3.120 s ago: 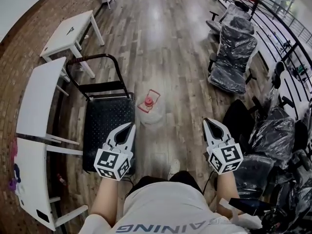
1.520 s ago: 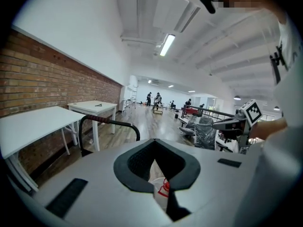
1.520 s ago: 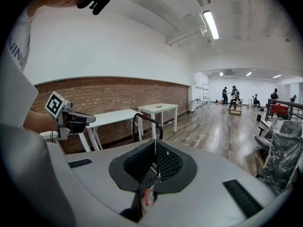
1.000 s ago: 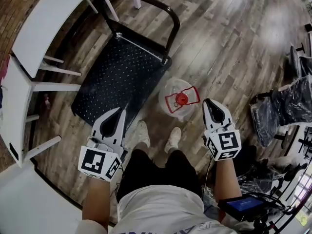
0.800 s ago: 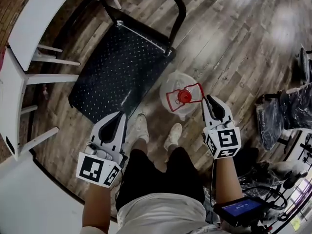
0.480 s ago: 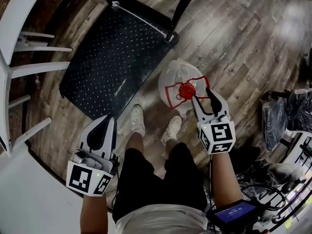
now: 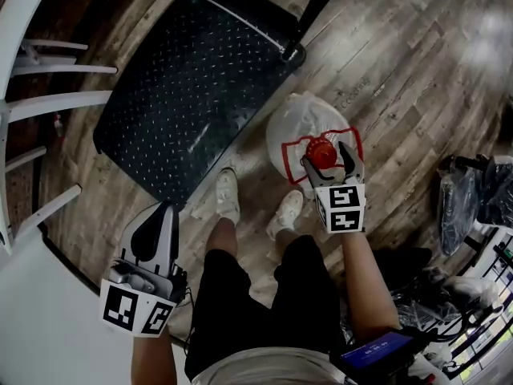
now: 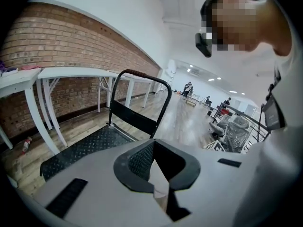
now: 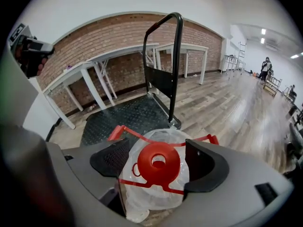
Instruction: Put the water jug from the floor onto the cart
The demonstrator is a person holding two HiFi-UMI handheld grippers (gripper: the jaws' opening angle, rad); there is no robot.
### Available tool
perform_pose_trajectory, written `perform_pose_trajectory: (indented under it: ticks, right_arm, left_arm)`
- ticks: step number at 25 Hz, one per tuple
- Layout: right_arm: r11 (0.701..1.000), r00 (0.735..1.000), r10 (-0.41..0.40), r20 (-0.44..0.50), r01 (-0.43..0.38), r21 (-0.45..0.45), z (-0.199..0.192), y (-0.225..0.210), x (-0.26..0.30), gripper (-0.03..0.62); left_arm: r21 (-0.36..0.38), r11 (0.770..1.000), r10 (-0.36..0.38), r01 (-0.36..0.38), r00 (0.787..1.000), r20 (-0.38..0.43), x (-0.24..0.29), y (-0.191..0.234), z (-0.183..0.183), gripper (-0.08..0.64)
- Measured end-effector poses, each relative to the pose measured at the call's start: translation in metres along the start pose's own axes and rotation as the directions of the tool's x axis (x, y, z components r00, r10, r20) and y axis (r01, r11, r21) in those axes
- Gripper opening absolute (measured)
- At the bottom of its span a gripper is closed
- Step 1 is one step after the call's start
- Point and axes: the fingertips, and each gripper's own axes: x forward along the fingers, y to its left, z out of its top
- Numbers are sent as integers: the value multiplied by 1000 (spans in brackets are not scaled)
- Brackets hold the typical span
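Note:
The water jug (image 7: 298, 120) stands on the wooden floor, clear, wrapped in plastic film, with a red cap (image 7: 322, 152) and a red carry frame (image 7: 293, 146). It is just off the near right corner of the black cart (image 7: 184, 62). My right gripper (image 7: 325, 159) points steeply down over the jug's top. Its jaws are opening, with the cap (image 9: 158, 162) between them and a gap on each side. My left gripper (image 7: 163, 209) hangs low at the left, near the cart's front edge, shut with nothing in it. In the left gripper view its jaws meet over the cart deck (image 8: 80, 150).
The cart's upright push handle (image 9: 176, 56) rises at its far end. White table legs (image 7: 48, 103) stand left of the cart along a brick wall (image 8: 71, 46). The person's shoes (image 7: 227, 195) are close to the jug. Plastic-wrapped chairs (image 7: 461, 203) crowd the right.
My right gripper has dropped onto the jug's top and its jaws have spread around the red cap. My left gripper has sunk down and to the left. The floor looks closer.

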Motion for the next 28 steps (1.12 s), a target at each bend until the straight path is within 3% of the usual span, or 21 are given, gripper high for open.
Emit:
perform_pose_trajectory:
  ticks: [7,11,14,20,28]
  right_arm:
    - [999,998,-7,-60,9,34,-20,-3,19,357]
    - [999,996,-50,-74,48,-20,-26,-5,22,355]
    - [997,995,-77,-71,75,-36,-27,-6,21,316]
    - [996,992,-95,-78,94,-9,-26,-8,13,314]
    - [996,995,-94,-30,94,-8,33,-4,-52,314]
  left_arm:
    - [-18,999,30,-30,999,-12,-4,17,-10,2]
    - [-18,999,34,-35,999,-15,-6,20,-14,2]
    - [-17,999,33,-34,999,-18,-9,22,-17,2]
    - [-20,999,38,-38,999,-14,-11,26,-12,2]
    - [-14,999,40,-39,999,32,-17,25,12,2]
